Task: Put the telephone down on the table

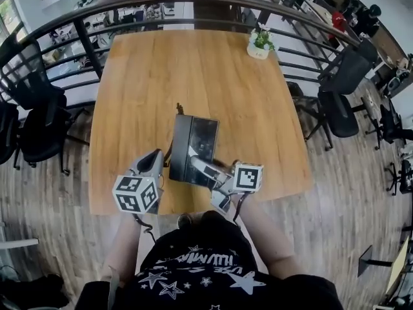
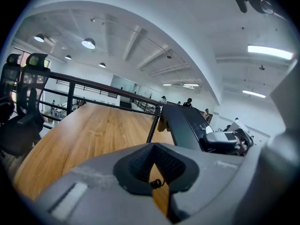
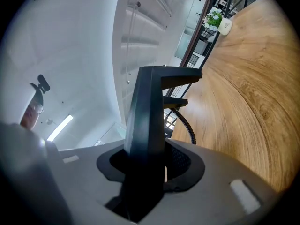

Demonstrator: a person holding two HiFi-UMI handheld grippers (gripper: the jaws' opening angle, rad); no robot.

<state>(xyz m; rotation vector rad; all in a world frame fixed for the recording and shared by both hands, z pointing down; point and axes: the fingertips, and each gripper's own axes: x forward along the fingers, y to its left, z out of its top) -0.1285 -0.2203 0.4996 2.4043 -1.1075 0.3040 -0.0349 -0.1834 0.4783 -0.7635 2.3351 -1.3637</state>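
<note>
I am holding the telephone [image 1: 195, 146] tilted over the near part of the table [image 1: 161, 70], my right gripper [image 3: 147, 159] pinching the near edge of its stiff, smooth, probably top-heavy casing, while my left gripper [image 2: 154, 175] is hanging alongside, jaws pressed together.

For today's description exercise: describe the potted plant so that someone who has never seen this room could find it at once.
Find the big wooden table, then look to its far right corner. There stands the potted plant, green leaves in a small white pot. It sits alone, far from the black telephone held near the person.
</note>
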